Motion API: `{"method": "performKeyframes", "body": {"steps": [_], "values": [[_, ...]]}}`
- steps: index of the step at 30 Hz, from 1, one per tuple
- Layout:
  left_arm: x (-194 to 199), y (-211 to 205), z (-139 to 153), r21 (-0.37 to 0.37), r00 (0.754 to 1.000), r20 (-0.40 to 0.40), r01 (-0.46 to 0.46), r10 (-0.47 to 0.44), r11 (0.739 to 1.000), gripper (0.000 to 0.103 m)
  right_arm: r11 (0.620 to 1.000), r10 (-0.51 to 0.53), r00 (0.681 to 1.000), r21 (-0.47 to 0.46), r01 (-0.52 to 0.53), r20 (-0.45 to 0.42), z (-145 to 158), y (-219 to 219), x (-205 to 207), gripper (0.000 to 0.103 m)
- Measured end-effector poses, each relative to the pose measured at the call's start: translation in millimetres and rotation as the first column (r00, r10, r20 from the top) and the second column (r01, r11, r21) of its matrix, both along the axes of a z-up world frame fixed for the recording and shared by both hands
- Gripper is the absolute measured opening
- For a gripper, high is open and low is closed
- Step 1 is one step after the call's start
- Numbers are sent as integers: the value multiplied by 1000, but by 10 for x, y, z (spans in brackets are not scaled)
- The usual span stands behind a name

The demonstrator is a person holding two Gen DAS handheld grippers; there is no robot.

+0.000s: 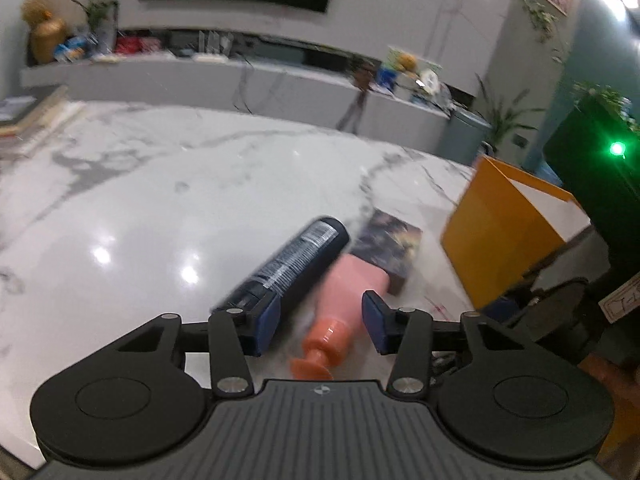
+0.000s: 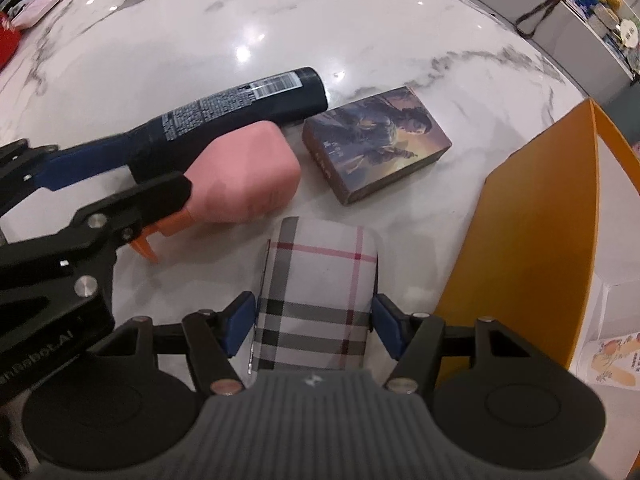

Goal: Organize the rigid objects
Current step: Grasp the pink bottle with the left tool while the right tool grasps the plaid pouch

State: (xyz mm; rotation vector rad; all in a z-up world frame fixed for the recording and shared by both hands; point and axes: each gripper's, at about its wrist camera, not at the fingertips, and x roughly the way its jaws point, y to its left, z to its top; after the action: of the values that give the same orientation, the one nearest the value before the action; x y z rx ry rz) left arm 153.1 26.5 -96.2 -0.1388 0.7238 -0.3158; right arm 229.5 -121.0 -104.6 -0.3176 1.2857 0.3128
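Observation:
A pink bottle point(image 1: 352, 284) with an orange cap point(image 1: 320, 344) lies on the white marble table point(image 1: 160, 200), next to a dark spray can point(image 1: 296, 260) and a picture box point(image 1: 390, 248). My left gripper point(image 1: 316, 322) is open, its blue pads either side of the pink bottle's neck. In the right wrist view my right gripper point(image 2: 314, 326) is shut on a plaid box point(image 2: 316, 300) just above the table. The pink bottle point(image 2: 248, 172), spray can point(image 2: 240, 104) and picture box point(image 2: 376, 140) lie beyond it. The left gripper's fingers point(image 2: 80, 164) reach in from the left.
An orange open box point(image 1: 496, 236) stands to the right; in the right wrist view its wall point(image 2: 532, 240) is right beside the plaid box, with a printed package point(image 2: 612, 360) inside. Books point(image 1: 32, 116) lie at the far left table edge. A cluttered shelf runs behind.

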Motion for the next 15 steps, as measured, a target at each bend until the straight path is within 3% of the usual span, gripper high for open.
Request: {"method": "performKeyframes", "body": {"steps": [8,13,15], "values": [[101,-25,-83,-22,992,-99,79,-81,997,49,999,48,999,-14,-48,-4,-10,17,-49,64],[118,-62,-123,3,987,-133,94,-93,996,33,999,47,999,-15,-47,2,-8,19,-58,64],[105,-62,-119,3,986,-136,99,-98,995,31,999,48,999,-16,-48,8,-11,23,-70,64]]}}
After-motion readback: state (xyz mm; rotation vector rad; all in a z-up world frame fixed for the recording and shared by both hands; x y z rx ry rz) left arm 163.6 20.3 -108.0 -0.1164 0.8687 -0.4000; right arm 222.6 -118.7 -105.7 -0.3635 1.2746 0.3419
